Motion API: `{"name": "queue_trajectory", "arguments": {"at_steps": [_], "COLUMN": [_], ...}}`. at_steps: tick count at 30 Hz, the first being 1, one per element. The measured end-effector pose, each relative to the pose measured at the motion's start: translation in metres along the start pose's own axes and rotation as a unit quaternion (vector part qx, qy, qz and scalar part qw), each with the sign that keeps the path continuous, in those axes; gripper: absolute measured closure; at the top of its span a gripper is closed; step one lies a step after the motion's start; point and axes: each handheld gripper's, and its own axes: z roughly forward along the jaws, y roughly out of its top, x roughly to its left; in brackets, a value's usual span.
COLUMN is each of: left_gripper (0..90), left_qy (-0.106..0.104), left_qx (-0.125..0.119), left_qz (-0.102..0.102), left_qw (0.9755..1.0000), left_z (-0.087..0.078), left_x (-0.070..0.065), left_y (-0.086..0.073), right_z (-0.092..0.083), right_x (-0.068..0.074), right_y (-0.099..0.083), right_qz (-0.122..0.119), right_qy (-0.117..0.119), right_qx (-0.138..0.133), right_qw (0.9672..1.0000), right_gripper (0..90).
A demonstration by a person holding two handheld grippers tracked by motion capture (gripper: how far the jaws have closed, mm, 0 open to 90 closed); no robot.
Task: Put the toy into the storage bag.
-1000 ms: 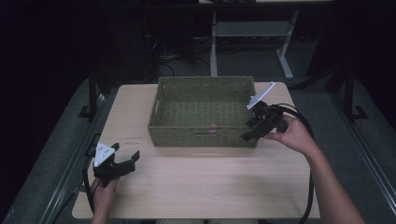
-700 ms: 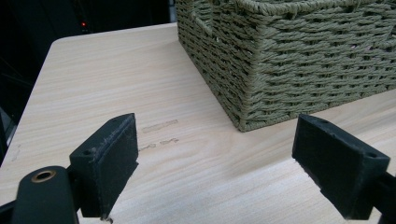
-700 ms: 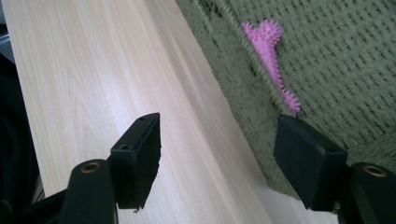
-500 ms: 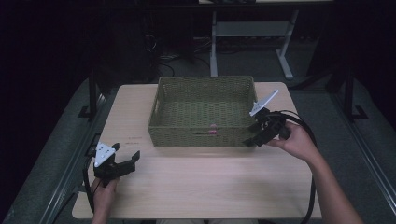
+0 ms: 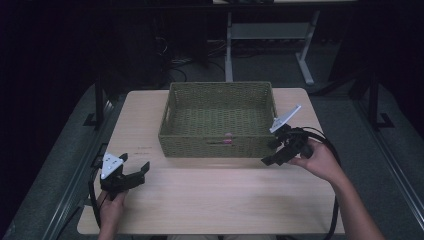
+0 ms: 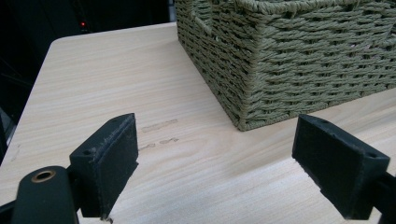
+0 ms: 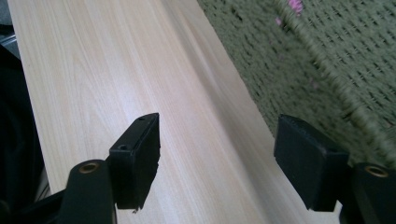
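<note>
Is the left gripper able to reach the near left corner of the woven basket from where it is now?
Probably yes. The left gripper is open and faces the woven basket; bare wooden table lies between its fingers and that corner, nothing in the way.

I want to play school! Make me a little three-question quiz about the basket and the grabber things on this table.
1. True or false: the green woven basket stands on the light wooden table.
2. Which black two-jaw gripper is nearer the basket? A) the left gripper B) the right gripper
3. Fill in: the jaws of both grippers are ____, with nothing between them.

Key
1. True: it stands at the far middle of the tabletop.
2. B: it is by the basket's front right corner, while the left one is near the table's front left edge.
3. Open: both gripper views show the wood between the jaws.
</note>
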Motion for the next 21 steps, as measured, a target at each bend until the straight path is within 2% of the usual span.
{"name": "queue_trajectory", "arguments": {"at_steps": [21], "left_gripper": [13.9], "left_qy": [0.001], "left_qx": [0.002], "left_qz": [0.001], "left_qw": [1.0], "left_z": [0.0], "left_x": [0.0], "left_y": [0.0], "right_z": [0.015], "right_x": [0.009], "right_y": [-0.03], "right_qz": [0.019], "right_qy": [0.008], "right_qx": [0.003], "right_qw": [0.9998], "right_gripper": [30.5]}}
